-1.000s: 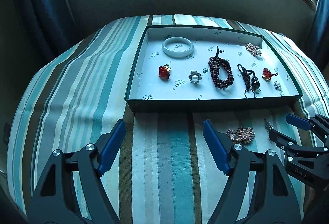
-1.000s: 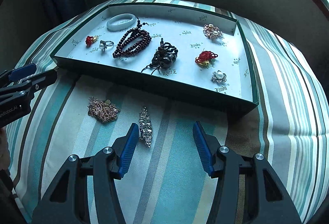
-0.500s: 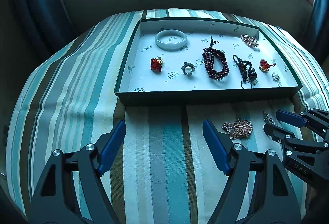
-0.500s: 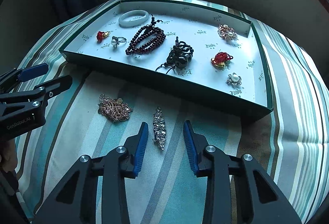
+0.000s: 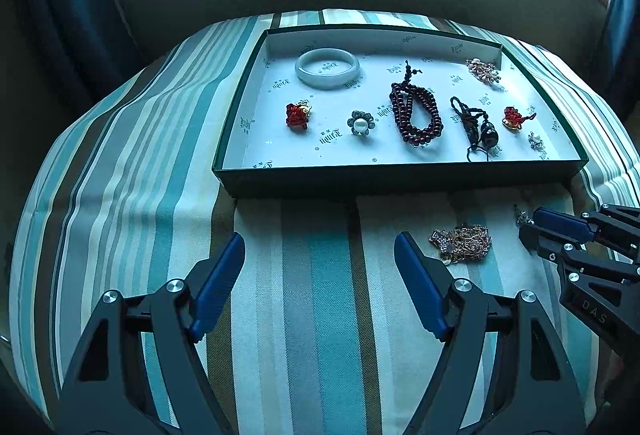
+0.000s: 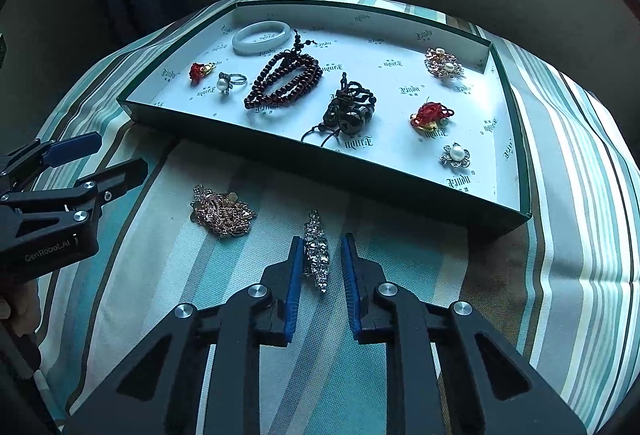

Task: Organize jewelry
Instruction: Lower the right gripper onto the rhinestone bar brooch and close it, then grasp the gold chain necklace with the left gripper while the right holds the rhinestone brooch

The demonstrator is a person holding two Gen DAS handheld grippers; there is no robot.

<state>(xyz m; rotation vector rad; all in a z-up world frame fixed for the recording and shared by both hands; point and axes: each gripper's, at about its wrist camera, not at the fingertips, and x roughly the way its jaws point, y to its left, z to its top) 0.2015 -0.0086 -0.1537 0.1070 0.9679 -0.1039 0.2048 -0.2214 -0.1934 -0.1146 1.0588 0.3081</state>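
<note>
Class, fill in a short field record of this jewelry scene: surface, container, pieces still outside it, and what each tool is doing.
surface: striped teal cloth
container: shallow green box with white lining, holding bracelets, rings and brooches
outside box: tangled rose-gold chain; sparkling silver rhinestone piece
right tool: closing around the rhinestone piece, which lies on the cloth
left tool: open, empty

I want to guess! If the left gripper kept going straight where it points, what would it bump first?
Probably the bare striped teal cloth; nothing lies between the wide-open left gripper. Beyond that stands the dark green box's front wall, though depth is unclear.
</note>
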